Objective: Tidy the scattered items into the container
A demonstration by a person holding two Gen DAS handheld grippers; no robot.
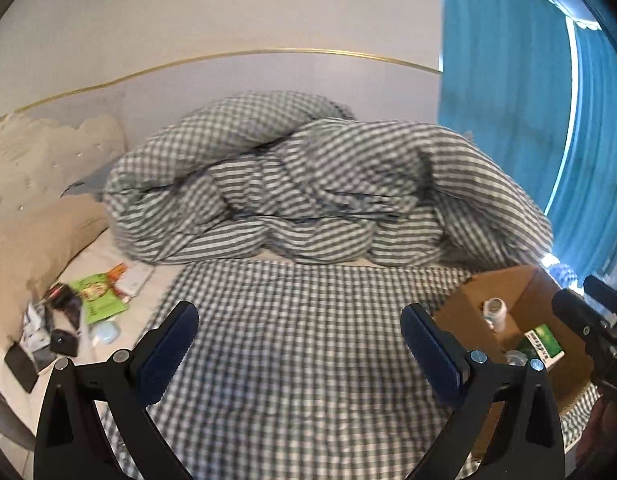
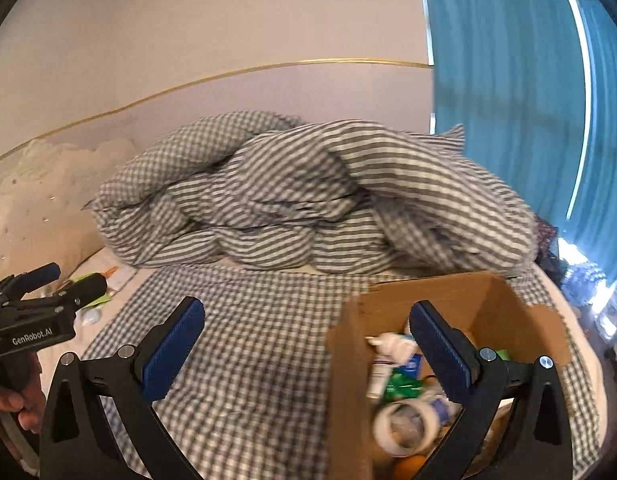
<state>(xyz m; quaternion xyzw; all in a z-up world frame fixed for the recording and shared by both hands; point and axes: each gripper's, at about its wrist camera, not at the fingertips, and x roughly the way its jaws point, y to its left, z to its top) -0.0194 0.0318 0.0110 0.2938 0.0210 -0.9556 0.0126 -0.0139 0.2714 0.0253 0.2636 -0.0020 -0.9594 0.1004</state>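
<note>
A: Where is the cardboard box (image 2: 448,304) sitting?

B: It is sitting open on the bed, on the flat checked sheet (image 2: 260,344), at the right side near the blue curtain (image 2: 504,92). Inside, a roll of tape (image 2: 402,426) is lying near the front, with a white tube (image 2: 378,374) and a green packet (image 2: 404,386) behind it. From the left wrist view a small white bottle (image 1: 495,312) and a green-and-white carton (image 1: 544,346) are also showing inside it.

A: And the scattered items?

B: They are lying well apart from the box, at the left of the bed on the pale mattress beside the beige pillow (image 1: 40,244): a green packet (image 1: 98,296), a white card (image 1: 136,280), a small pale round lid (image 1: 106,332), a black square object (image 1: 64,342) and some dark wrappers, too blurred to name.

A: What are the tongs doing?

B: The right tongs (image 2: 308,354) are standing wide apart with nothing between them, one finger over the box and the other over the sheet. The left tongs (image 1: 298,354) are spread wide too, gripping nothing, hovering over the checked sheet between the box and the clutter.

A: And beyond?

B: A crumpled striped duvet (image 1: 308,192) is heaped across the middle of the bed, against the pale wall (image 1: 228,20).
</note>
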